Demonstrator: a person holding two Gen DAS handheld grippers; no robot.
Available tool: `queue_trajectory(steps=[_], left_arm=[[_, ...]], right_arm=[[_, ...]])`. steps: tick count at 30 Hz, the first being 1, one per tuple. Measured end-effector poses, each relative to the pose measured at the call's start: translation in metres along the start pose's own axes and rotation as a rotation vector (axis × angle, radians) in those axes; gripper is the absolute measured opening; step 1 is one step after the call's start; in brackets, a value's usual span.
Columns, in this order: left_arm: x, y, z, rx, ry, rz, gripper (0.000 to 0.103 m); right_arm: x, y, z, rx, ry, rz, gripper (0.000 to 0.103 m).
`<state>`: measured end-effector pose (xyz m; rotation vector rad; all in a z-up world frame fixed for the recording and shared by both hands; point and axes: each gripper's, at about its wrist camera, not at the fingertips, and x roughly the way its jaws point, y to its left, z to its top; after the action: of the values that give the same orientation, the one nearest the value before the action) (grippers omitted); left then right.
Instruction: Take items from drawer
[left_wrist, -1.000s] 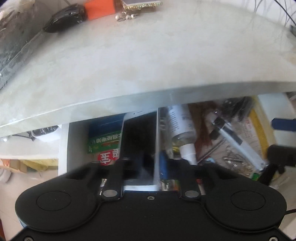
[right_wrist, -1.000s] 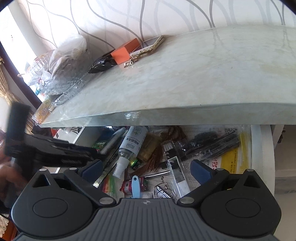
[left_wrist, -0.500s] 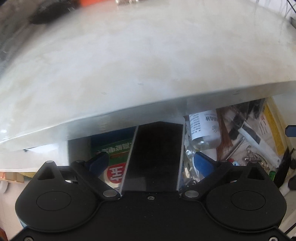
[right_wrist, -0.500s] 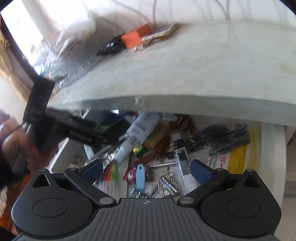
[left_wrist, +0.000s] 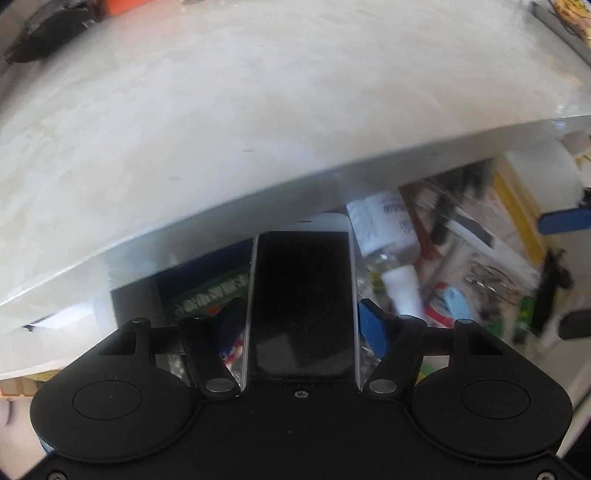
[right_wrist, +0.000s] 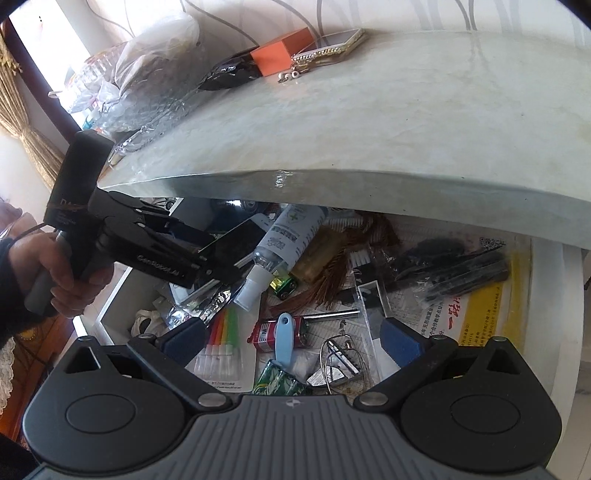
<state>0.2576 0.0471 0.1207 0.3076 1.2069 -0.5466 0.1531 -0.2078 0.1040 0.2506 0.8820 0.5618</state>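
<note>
The drawer (right_wrist: 550, 295) stands pulled out under a marble top (right_wrist: 369, 110), packed with clutter. A white phone with a dark screen (left_wrist: 303, 295) lies lengthwise between my left gripper's (left_wrist: 301, 321) fingers. The jaws are closing, and the blue pads (left_wrist: 373, 325) meet its long edges. In the right wrist view a person's hand (right_wrist: 62, 273) holds that left gripper (right_wrist: 221, 254) at the drawer's left end, with the phone (right_wrist: 240, 240) tilted in it. My right gripper (right_wrist: 291, 339) hangs open over the drawer's middle, nothing between its fingers.
Inside the drawer are a spray bottle (right_wrist: 291, 236), a blue clip (right_wrist: 284, 339), a metal key ring (right_wrist: 340, 358), bagged black pens (right_wrist: 461, 269) and a green box (left_wrist: 207, 295). On the top at the back lie an orange box (right_wrist: 280, 51) and a gold-cased phone (right_wrist: 332, 44).
My left gripper went from shut to wide open, then narrowed onto the phone's edges. It also moved forward under the top's edge. The right gripper stays open and barely shifted.
</note>
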Motion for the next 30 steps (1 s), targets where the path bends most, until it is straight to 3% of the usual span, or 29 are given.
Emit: queue_trajectory(steps=[2,4,5,8,10,16,18,30], left_arm=[[-0.003,0.003,0.000,0.018,0.016,-0.043,0.067],[-0.001,0.008,0.002,0.049,0.043,-0.102,0.087],[0.002,0.008,0.005,0.059,0.061,-0.118,0.102],[0.007,-0.002,0.007,0.146,0.060,-0.057,0.103],[0.009,-0.004,0.007,0.148,0.056,-0.038,0.103],[0.003,-0.005,0.007,0.162,0.053,0.045,0.084],[-0.004,-0.008,0.005,0.166,0.044,0.044,0.067],[-0.041,-0.019,-0.009,0.014,0.002,-0.015,0.065]], right_arm=[[0.000,0.001,0.000,-0.004,-0.001,-0.001,0.103],[0.000,0.001,0.000,-0.010,-0.001,-0.001,0.103],[0.000,0.002,0.000,-0.012,-0.002,0.000,0.103],[-0.001,0.002,-0.001,-0.015,-0.008,0.000,0.103],[-0.002,0.003,-0.001,-0.019,-0.010,0.000,0.103],[-0.003,0.002,0.000,-0.016,-0.018,0.000,0.103],[-0.004,0.002,0.000,-0.014,-0.022,0.001,0.103],[-0.006,-0.001,0.001,-0.003,-0.036,0.011,0.103]])
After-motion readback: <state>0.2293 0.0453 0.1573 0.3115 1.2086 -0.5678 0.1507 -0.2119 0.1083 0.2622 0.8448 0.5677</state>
